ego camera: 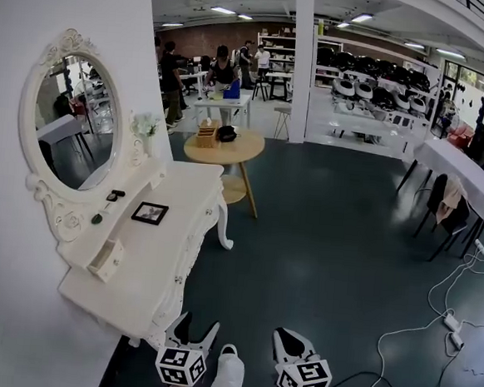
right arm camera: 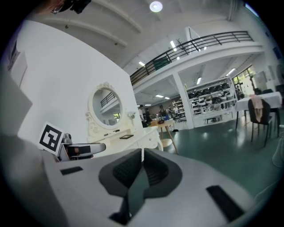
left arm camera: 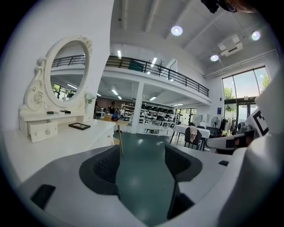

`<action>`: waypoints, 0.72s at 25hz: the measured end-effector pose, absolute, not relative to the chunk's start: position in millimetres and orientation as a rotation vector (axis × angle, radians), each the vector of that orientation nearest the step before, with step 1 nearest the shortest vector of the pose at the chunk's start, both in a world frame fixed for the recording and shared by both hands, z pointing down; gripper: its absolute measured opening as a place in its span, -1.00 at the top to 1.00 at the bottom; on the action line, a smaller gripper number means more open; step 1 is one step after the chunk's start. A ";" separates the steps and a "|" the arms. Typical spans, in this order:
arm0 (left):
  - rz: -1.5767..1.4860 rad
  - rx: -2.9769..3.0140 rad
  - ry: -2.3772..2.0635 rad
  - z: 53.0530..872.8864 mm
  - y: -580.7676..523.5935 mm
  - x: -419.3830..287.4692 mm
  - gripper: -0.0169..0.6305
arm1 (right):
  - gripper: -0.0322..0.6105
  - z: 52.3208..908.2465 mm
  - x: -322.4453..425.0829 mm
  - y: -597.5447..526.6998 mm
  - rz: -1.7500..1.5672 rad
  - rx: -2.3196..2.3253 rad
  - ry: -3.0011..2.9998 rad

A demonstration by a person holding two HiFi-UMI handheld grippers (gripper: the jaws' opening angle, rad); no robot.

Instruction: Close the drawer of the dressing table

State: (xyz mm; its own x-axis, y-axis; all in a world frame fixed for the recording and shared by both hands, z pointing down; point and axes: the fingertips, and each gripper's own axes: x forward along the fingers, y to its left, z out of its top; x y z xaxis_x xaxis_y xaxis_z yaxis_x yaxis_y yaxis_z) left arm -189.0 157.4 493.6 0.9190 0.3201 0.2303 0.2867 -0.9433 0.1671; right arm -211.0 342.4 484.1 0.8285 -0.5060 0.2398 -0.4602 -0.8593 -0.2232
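The white dressing table (ego camera: 162,253) with an oval mirror (ego camera: 72,121) stands against the wall at the left. A small drawer box (ego camera: 106,259) sits on its raised shelf, near a framed picture (ego camera: 149,213). My left gripper (ego camera: 199,323) hangs by the table's near front corner, open with nothing between its jaws (left arm camera: 142,155). In the left gripper view the table top (left arm camera: 66,142) and the small drawer (left arm camera: 43,131) lie to the left. My right gripper (ego camera: 291,338) is over the floor to the right, shut and empty (right arm camera: 142,155), with the dressing table (right arm camera: 137,139) ahead of it.
A round wooden table (ego camera: 224,150) stands just past the dressing table. At the right are a white table (ego camera: 464,177) and a chair (ego camera: 449,209) draped with cloth. Cables and a power strip (ego camera: 453,322) lie on the dark floor. People stand far back.
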 end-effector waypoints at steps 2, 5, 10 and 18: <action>0.391 2.947 0.467 496.8 155.4 -172.4 -0.06 | 0.88 486.0 -197.1 341.5 -0.443 -2.857 0.755; 0.392 2.935 0.469 502.5 148.9 -140.5 -0.10 | 0.87 491.0 -169.9 338.5 -0.456 -2.863 0.744; 0.375 2.930 0.478 506.2 134.5 -73.7 -0.11 | 0.87 497.8 -108.2 330.4 -0.477 -2.876 0.720; 0.343 2.933 0.457 493.9 88.0 31.1 -0.11 | 0.88 488.6 0.8 287.2 -0.481 -2.882 0.744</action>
State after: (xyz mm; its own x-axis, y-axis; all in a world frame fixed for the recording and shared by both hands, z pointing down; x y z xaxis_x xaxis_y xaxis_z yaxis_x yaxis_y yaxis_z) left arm 31.1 88.0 493.9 0.9272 0.3161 0.2009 0.2811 -0.9418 0.1846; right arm 0.8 287.2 488.6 0.8282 -0.4897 0.2725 -0.4496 -0.8709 -0.1987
